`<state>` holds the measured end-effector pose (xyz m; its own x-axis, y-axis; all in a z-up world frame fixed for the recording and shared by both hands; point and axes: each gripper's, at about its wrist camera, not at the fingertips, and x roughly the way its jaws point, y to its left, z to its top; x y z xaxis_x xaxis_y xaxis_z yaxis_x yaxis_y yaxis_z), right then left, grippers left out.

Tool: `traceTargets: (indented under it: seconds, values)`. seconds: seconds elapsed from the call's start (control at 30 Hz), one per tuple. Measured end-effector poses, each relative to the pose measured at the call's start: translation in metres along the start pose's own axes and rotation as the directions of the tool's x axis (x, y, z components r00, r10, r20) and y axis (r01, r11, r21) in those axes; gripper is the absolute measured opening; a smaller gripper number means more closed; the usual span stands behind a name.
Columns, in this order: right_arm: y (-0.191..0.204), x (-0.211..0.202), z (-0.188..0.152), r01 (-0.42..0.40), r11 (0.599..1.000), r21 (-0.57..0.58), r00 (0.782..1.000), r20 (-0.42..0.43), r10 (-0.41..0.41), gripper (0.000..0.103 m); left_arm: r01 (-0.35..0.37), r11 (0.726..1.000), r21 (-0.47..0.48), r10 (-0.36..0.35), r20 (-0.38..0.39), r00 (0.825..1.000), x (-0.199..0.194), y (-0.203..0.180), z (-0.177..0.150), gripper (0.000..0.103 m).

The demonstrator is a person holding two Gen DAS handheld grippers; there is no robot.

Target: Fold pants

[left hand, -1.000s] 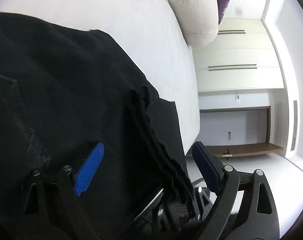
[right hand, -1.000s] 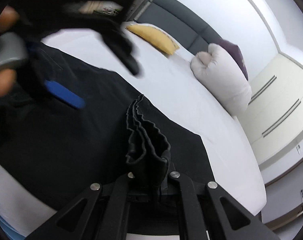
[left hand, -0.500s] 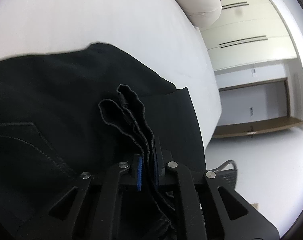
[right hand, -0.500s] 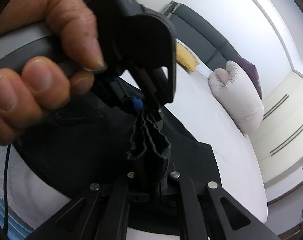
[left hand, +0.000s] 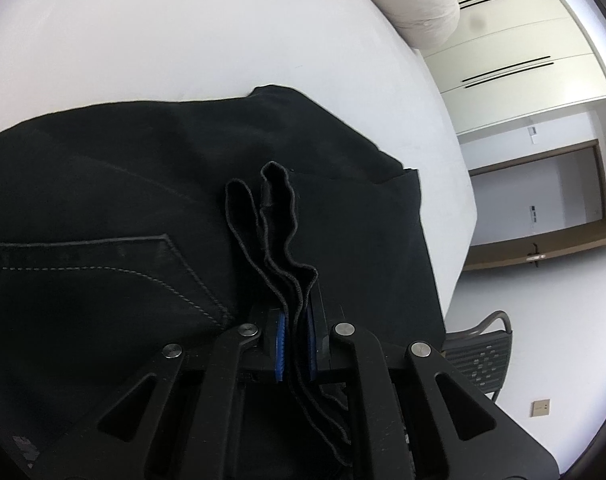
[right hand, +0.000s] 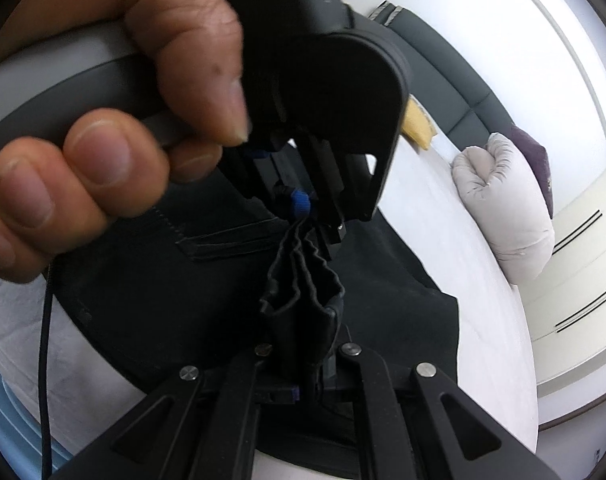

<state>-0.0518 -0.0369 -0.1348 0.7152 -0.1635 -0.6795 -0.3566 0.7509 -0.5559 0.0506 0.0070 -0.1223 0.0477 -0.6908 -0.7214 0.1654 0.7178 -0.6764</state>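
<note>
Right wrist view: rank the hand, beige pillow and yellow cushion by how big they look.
1. hand, though its nearness to the camera inflates it
2. beige pillow
3. yellow cushion, mostly hidden

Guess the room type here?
Most likely a bedroom: black pants lie on a white bed with pillows, a dark headboard, and built-in wardrobe doors behind.
</note>
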Motion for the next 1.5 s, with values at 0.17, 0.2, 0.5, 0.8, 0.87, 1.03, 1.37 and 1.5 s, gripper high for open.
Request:
traceTargets:
  seconds: [0.17,0.2,0.5,0.8,0.87,1.03,1.37,1.5]
  values:
    - [0.012,0.008,-0.007,-0.050,0.998,0.033,0.998,-0.035,0.051,0.012,0.003,1.000,-0.006,-0.003,-0.006,1.000,0.002,0.016,-0.005,0.008]
    - [0.011,0.008,-0.007,-0.054,0.997,0.046,0.998,-0.035,0.056,0.013,-0.003,1.000,-0.004,0.003,-0.004,1.000,0.000,0.016,-0.006,0.009]
    - [-0.028,-0.017,-0.027,-0.171,0.969,0.179,0.985,0.007,0.173,0.068,-0.225,0.973,0.045,0.217,0.137,0.967,-0.045,0.000,-0.009,0.012]
    - [-0.175,-0.005,-0.083,-0.558,0.596,0.578,0.799,0.181,0.573,0.021,-0.254,0.925,0.284,0.221,0.141,0.965,-0.005,-0.070,-0.036,0.012]
    - [-0.217,0.017,-0.098,-0.644,0.445,0.623,0.715,0.282,0.640,0.021,-0.260,0.924,0.282,0.243,0.096,0.965,0.019,-0.066,-0.046,0.012]
    - [-0.276,0.085,-0.113,-0.717,0.165,0.677,0.563,0.423,0.710,0.021,-0.279,0.912,0.302,0.254,0.118,0.960,0.034,-0.064,-0.064,0.011]
    - [-0.272,0.198,-0.117,-0.604,-0.013,0.797,0.489,0.383,0.784,0.001,-0.289,0.903,0.318,0.260,0.131,0.957,0.035,-0.061,-0.071,0.011]
    - [-0.275,0.201,-0.136,-0.619,-0.067,0.783,0.458,0.429,0.778,0.000,-0.271,0.910,0.313,0.241,0.131,0.962,0.032,-0.057,-0.072,0.011]
